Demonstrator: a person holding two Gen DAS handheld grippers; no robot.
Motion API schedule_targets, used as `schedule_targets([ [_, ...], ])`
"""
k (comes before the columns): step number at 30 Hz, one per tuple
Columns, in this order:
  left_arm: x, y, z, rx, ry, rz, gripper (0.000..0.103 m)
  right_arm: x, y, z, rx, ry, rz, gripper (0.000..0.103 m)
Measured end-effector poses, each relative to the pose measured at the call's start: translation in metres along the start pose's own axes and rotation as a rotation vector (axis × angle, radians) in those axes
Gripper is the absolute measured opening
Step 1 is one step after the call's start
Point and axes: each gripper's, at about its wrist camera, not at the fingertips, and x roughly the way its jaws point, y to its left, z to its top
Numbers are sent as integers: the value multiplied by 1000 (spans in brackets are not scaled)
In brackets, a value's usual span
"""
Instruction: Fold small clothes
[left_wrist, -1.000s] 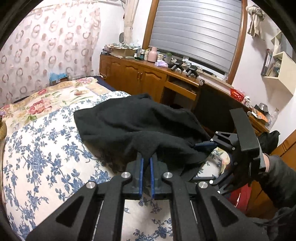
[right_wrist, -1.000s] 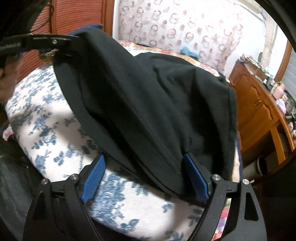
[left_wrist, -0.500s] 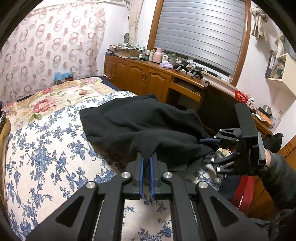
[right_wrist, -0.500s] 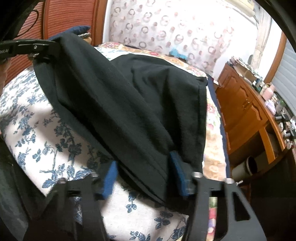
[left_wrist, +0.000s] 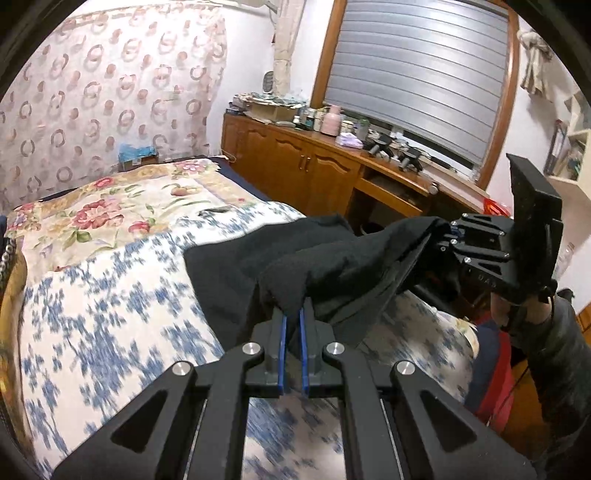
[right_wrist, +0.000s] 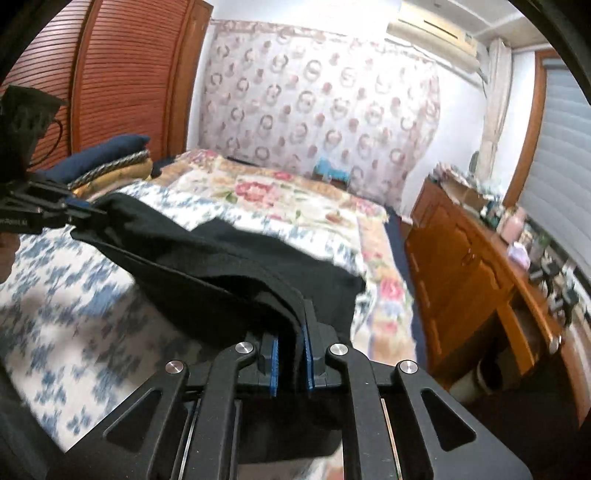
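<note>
You have the black fleece-like garment (left_wrist: 325, 266) pinched at two points and strung between your hands above the blue-and-white floral bedspread (left_wrist: 110, 314). The left gripper (left_wrist: 291, 325) has its blue pads nearly together on a bunched corner; the right gripper (right_wrist: 290, 347) is clamped on a thick, doubled edge, its jaws narrow around the fabric. Between them the cloth sags toward the bedspread, and its far part looks to rest on it, near the edge facing the wooden cabinet (left_wrist: 295, 166).

Judging by that droop, it is soft, limp and light, with no stiffness to hold a crease unaided. Thick pile should grip well, so slipping seems unlikely. Keep hold at the corners or along the seamed edge; a grab mid-panel would likely bunch the layers unevenly.
</note>
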Motion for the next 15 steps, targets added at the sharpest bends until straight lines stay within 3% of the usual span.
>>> schedule_targets([
  [7,35,31,34,-27,25,40,4,51,-19,37,-36,7,30,7],
  [15,84,63,45,-87,112,26,5,120,-43,44,1,91,106,8],
])
